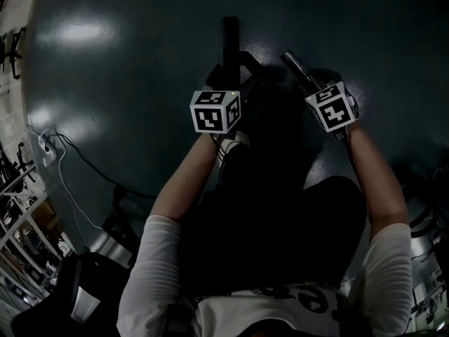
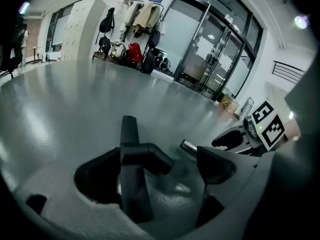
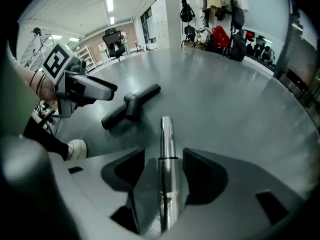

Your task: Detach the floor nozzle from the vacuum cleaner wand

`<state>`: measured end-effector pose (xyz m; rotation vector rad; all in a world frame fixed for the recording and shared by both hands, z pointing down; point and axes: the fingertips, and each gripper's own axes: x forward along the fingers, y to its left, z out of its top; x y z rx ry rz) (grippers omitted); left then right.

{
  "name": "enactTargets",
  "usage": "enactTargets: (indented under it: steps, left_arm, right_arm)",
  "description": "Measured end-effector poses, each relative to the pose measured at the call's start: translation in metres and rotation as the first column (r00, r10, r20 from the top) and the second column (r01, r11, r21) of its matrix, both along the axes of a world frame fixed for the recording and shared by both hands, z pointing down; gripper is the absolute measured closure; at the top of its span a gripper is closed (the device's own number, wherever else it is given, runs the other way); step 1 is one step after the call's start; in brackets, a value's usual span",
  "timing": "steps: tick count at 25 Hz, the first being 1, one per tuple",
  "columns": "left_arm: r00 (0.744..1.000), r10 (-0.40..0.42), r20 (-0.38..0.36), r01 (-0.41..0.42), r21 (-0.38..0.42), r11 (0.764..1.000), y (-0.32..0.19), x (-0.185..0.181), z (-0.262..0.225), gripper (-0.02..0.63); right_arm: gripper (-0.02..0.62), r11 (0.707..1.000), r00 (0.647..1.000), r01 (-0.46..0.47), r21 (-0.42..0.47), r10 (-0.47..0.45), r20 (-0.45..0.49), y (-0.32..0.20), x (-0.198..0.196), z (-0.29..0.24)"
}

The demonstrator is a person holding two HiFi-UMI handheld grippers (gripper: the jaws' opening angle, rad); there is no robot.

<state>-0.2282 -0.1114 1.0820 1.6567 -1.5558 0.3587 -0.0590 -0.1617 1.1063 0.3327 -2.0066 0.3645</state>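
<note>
The black T-shaped floor nozzle (image 1: pixel 230 39) lies on the grey floor, apart from the wand. In the left gripper view the nozzle (image 2: pixel 134 156) sits below and between the spread jaws of my left gripper (image 2: pixel 157 171), which do not touch it. My left gripper (image 1: pixel 224 81) hovers open over it. The silver wand tube (image 3: pixel 166 149) runs lengthwise between the jaws of my right gripper (image 3: pixel 164 171), with a narrow gap on either side. Its bare end (image 1: pixel 293 63) sticks out past the right gripper (image 1: pixel 312 83). The nozzle (image 3: pixel 131 105) lies off to the left of the tube.
The person's shoe (image 3: pixel 75 149) stands on the floor near the nozzle. White cables (image 1: pixel 70 161) and a dark case (image 1: pixel 77 293) lie at the left. Coats and bags (image 2: pixel 135 49) hang by the far wall next to glass doors (image 2: pixel 210 59).
</note>
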Motion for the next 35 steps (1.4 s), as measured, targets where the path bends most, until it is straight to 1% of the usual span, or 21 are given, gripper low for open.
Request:
enactTargets:
  steps: [3, 4, 5, 7, 8, 9, 10, 12, 13, 15, 18, 21, 23, 24, 26, 28, 32, 33, 35]
  left_arm:
    - [0.999, -0.031, -0.01, 0.031, 0.0, 1.0, -0.005, 0.0, -0.034, 0.137]
    - [0.999, -0.041, -0.016, 0.041, -0.004, 0.999, -0.008, -0.001, -0.053, 0.152]
    - [0.999, -0.048, -0.02, 0.048, -0.008, 0.999, -0.01, 0.0, -0.078, 0.208]
    - [0.999, -0.054, 0.006, 0.054, 0.006, 0.999, -0.011, 0.001, -0.14, 0.381]
    - [0.998, -0.053, 0.039, 0.052, 0.023, 0.998, -0.011, 0.0, -0.174, 0.425]
    - [0.996, -0.048, 0.077, 0.045, 0.039, 0.998, -0.011, -0.001, -0.208, 0.47]
    - [0.993, -0.04, 0.111, 0.035, 0.049, 0.998, -0.01, -0.002, -0.241, 0.519]
    - [0.99, -0.019, 0.142, 0.01, 0.063, 0.998, -0.008, 0.001, -0.304, 0.6]
    - [0.99, -0.01, 0.142, 0.001, 0.07, 0.998, -0.006, 0.004, -0.336, 0.601]
    - [0.992, -0.007, 0.125, -0.004, 0.086, 0.996, -0.001, 0.012, -0.4, 0.601]
    - [0.996, -0.016, 0.086, 0.006, 0.122, 0.992, 0.013, 0.027, -0.504, 0.601]
    - [0.999, 0.0, 0.046, -0.009, 0.192, 0.981, 0.027, 0.049, -0.601, 0.601]
    - [0.999, 0.043, 0.033, -0.051, 0.265, 0.963, 0.044, 0.07, -0.661, 0.601]
    - [0.997, 0.067, 0.045, -0.077, 0.297, 0.952, 0.055, 0.082, -0.691, 0.601]
    - [0.992, 0.094, 0.09, -0.12, 0.346, 0.931, 0.081, 0.108, -0.751, 0.601]
    - [0.987, 0.097, 0.128, -0.14, 0.393, 0.909, 0.101, 0.129, -0.8, 0.601]
    - [0.986, 0.065, 0.153, -0.131, 0.469, 0.873, 0.141, 0.151, -0.865, 0.601]
    - [0.985, 0.064, 0.157, -0.134, 0.49, 0.862, 0.15, 0.154, -0.879, 0.601]
    - [0.985, 0.062, 0.161, -0.139, 0.527, 0.838, 0.165, 0.157, -0.904, 0.601]
  right_arm:
    - [0.362, 0.996, 0.995, -0.091, -0.002, 0.091, 0.049, -0.009, -0.001, -0.038]
    - [0.362, 0.992, 0.989, -0.13, -0.002, 0.129, 0.07, -0.011, -0.003, -0.057]
    - [0.377, 0.985, 0.981, -0.171, 0.01, 0.169, 0.092, -0.014, -0.003, -0.082]
    - [0.508, 0.967, 0.962, -0.245, 0.073, 0.233, 0.14, -0.018, -0.002, -0.142]
    - [0.553, 0.957, 0.954, -0.27, 0.108, 0.251, 0.166, -0.018, -0.002, -0.177]
    - [0.566, 0.948, 0.945, -0.291, 0.131, 0.263, 0.194, -0.017, -0.004, -0.212]
    - [0.566, 0.941, 0.935, -0.309, 0.139, 0.274, 0.225, -0.015, -0.007, -0.249]
    - [0.575, 0.927, 0.911, -0.35, 0.132, 0.304, 0.28, -0.012, -0.01, -0.323]
    - [0.588, 0.919, 0.9, -0.37, 0.135, 0.318, 0.3, -0.012, -0.008, -0.359]
    - [0.591, 0.905, 0.883, -0.396, 0.155, 0.329, 0.336, -0.009, -0.003, -0.434]
    - [0.592, 0.889, 0.867, -0.411, 0.203, 0.312, 0.389, 0.003, 0.009, -0.552]
    - [0.592, 0.866, 0.84, -0.435, 0.248, 0.291, 0.457, 0.021, 0.026, -0.656]
    - [0.592, 0.858, 0.821, -0.439, 0.266, 0.263, 0.506, 0.039, 0.035, -0.714]
    - [0.594, 0.86, 0.814, -0.433, 0.27, 0.245, 0.527, 0.05, 0.04, -0.742]
    - [0.592, 0.861, 0.806, -0.418, 0.291, 0.204, 0.555, 0.072, 0.051, -0.799]
    - [0.594, 0.85, 0.801, -0.411, 0.33, 0.163, 0.576, 0.09, 0.066, -0.848]
    - [0.594, 0.811, 0.767, -0.447, 0.377, 0.131, 0.628, 0.128, 0.099, -0.912]
    - [0.594, 0.803, 0.758, -0.459, 0.38, 0.131, 0.639, 0.136, 0.107, -0.924]
    - [0.594, 0.795, 0.737, -0.483, 0.367, 0.142, 0.661, 0.153, 0.119, -0.942]
